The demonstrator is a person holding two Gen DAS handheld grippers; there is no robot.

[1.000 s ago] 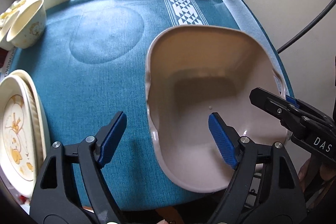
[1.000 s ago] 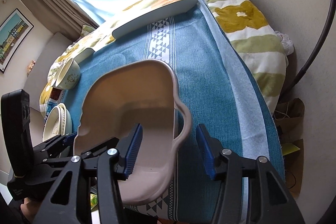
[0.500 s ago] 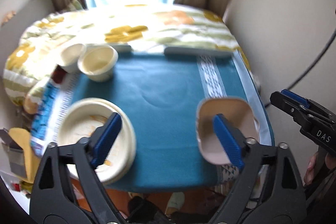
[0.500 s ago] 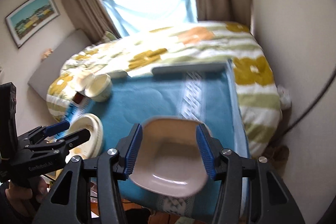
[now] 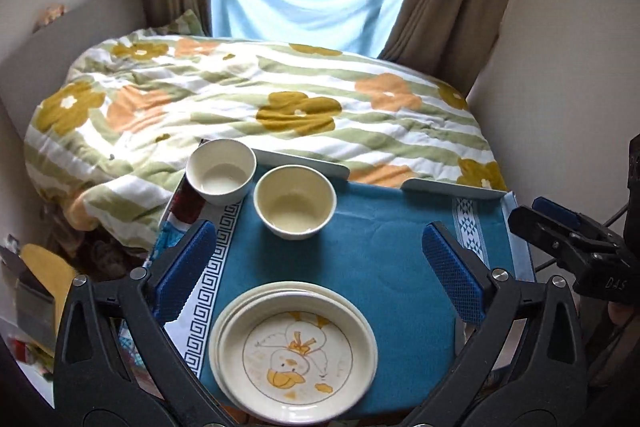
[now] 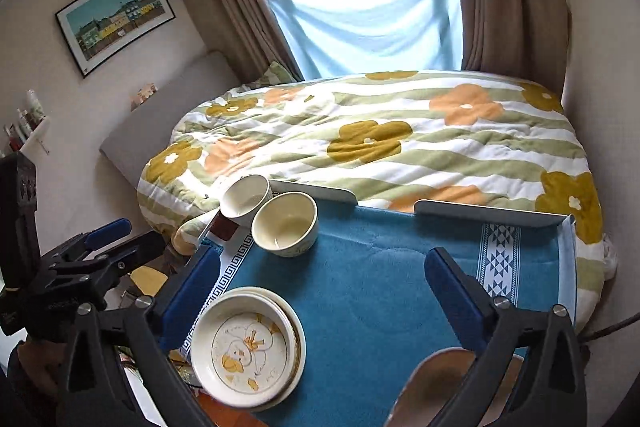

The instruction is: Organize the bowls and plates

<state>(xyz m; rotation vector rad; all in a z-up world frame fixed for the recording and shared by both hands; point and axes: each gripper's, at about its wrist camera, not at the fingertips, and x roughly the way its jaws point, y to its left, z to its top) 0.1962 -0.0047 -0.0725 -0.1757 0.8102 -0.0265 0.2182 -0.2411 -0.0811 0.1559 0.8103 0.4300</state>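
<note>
A stack of cream plates (image 5: 294,351) with a duck picture lies at the near left of the blue tablecloth (image 5: 380,259). At the far left stand a cream bowl (image 5: 295,201) and a white bowl (image 5: 221,171), side by side. My left gripper (image 5: 318,231) hangs above the cloth, its jaws opening with nothing between them. My right gripper (image 6: 323,255) is likewise opening and empty. A beige handled dish (image 6: 436,383) rests at the near right corner, partly hidden behind the right finger. The plates (image 6: 248,347) and cream bowl (image 6: 285,225) also show in the right wrist view.
A bed with a floral duvet (image 5: 280,99) lies beyond the table. Grey raised rails (image 5: 452,187) border the table's far edge. A wall (image 5: 568,67) runs close along the right side. Clutter sits on the floor (image 5: 36,291) at the left.
Both grippers have drawn back and up from the beige dish, and their jaws have spread wide. The dish stays on the cloth at the near right corner.
</note>
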